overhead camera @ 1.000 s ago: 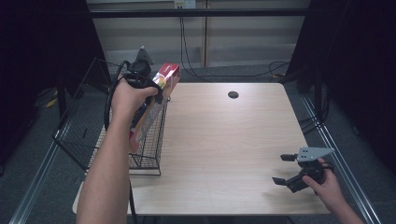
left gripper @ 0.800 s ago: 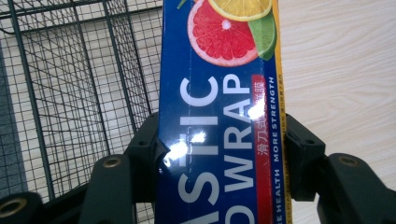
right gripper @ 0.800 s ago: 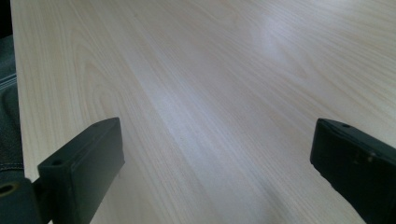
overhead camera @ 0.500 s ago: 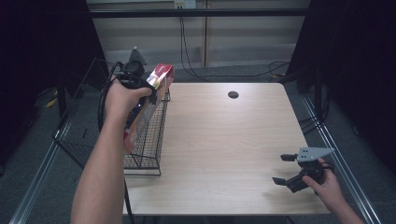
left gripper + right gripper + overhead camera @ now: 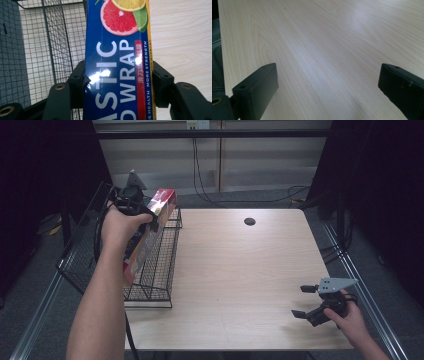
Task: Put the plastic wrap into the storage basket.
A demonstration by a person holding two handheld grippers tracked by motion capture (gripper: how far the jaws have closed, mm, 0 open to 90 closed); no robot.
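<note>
A long blue and red plastic wrap box [image 5: 117, 62] with citrus pictures is clamped between the jaws of my left gripper [image 5: 117, 85], which is shut on it. In the high view that box [image 5: 150, 227] hangs steeply tilted over the black wire basket [image 5: 155, 270] at the table's left side, its lower end down inside the basket, with my left gripper [image 5: 137, 205] at its upper end. My right gripper [image 5: 305, 301] rests open near the table's front right corner, with nothing but bare wood between its jaws [image 5: 324, 87].
The light wooden table [image 5: 240, 270] has a round black cable hole [image 5: 249, 221] near its far edge. The wire basket overhangs the table's left edge. Dark curtains stand at both sides, and cables run along the floor behind the table.
My left hand has carried the box leftward and a little toward the far side, over the basket. The right gripper has stayed where it was.
</note>
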